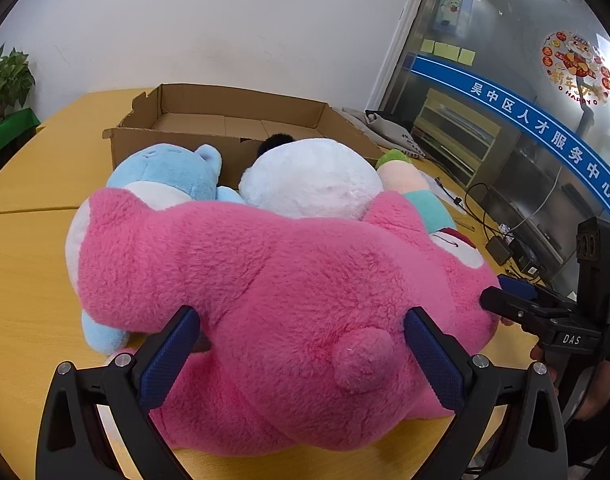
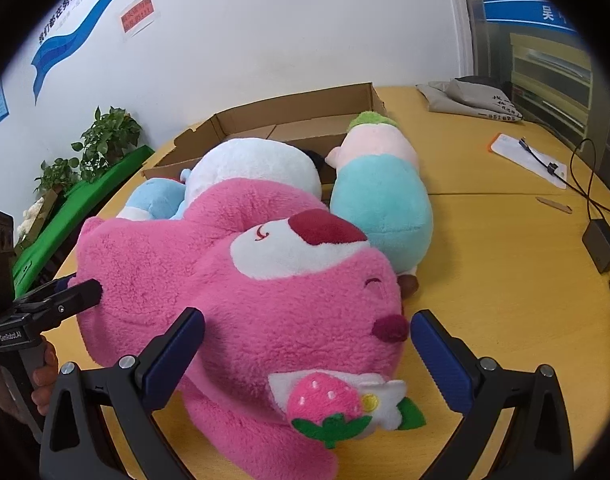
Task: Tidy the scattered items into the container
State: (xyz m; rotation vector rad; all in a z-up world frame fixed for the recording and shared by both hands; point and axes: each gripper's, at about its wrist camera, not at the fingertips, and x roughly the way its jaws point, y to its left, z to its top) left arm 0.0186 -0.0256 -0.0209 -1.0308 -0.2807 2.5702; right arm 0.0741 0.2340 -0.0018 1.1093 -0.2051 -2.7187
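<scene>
A big pink plush bear [image 1: 273, 292] lies on the yellow table in front of an open cardboard box [image 1: 225, 120]. My left gripper [image 1: 301, 356] is open, its fingers on either side of the bear's rear by the tail. My right gripper [image 2: 307, 360] is open around the bear's head [image 2: 273, 280], near its strawberry tag [image 2: 329, 404]. Behind the bear lie a light-blue plush [image 1: 165, 176], a white plush [image 1: 313, 176] and a pink-and-teal plush [image 2: 381, 196]. The box [image 2: 289, 116] looks empty inside.
Cables and a black adapter [image 2: 603, 244] lie at the right of the table [image 2: 505, 280]. A white sheet [image 2: 525, 160] and a grey bag [image 2: 469, 96] sit further back. Potted plants [image 2: 105, 136] stand left by the wall.
</scene>
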